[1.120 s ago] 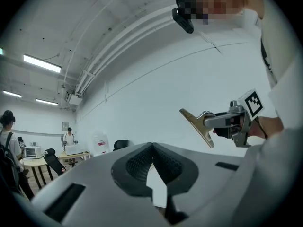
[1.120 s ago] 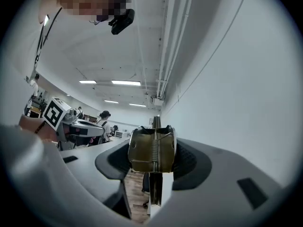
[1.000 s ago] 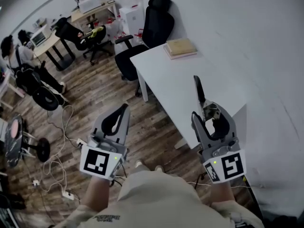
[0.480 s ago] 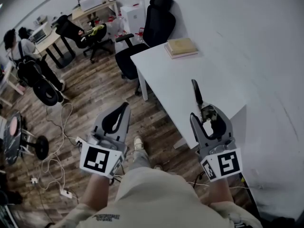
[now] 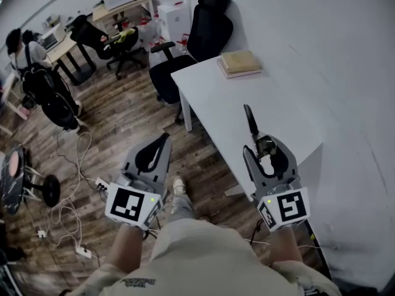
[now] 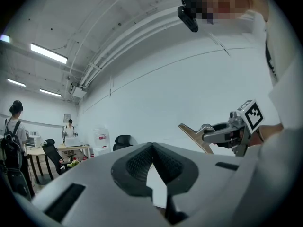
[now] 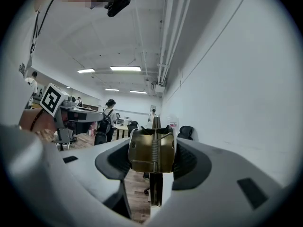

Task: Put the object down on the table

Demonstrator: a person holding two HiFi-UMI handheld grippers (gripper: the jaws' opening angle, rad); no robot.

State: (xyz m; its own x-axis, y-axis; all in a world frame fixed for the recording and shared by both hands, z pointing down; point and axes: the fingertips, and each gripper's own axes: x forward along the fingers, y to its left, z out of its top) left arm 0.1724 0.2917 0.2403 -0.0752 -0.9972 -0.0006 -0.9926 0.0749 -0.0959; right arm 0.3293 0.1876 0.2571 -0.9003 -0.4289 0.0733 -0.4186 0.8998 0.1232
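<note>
1. Right gripper view: a brass-coloured metal tool [image 7: 151,148] with a coil spring down its middle sits between the jaws of the right gripper [image 7: 152,161], both pads pressed on its sides, the jaws fairly wide apart.
2. In the head view its dark, narrow end sticks out forward past the jaws, held above the near part of the white tabletop [image 5: 216,97], not resting on it.
3. The left gripper [image 5: 162,142] is over the wooden floor [image 5: 117,128], left of the tabletop, jaw tips together and nothing between them.
4. A stack of books [image 5: 239,63] lies at the far corner.
</note>
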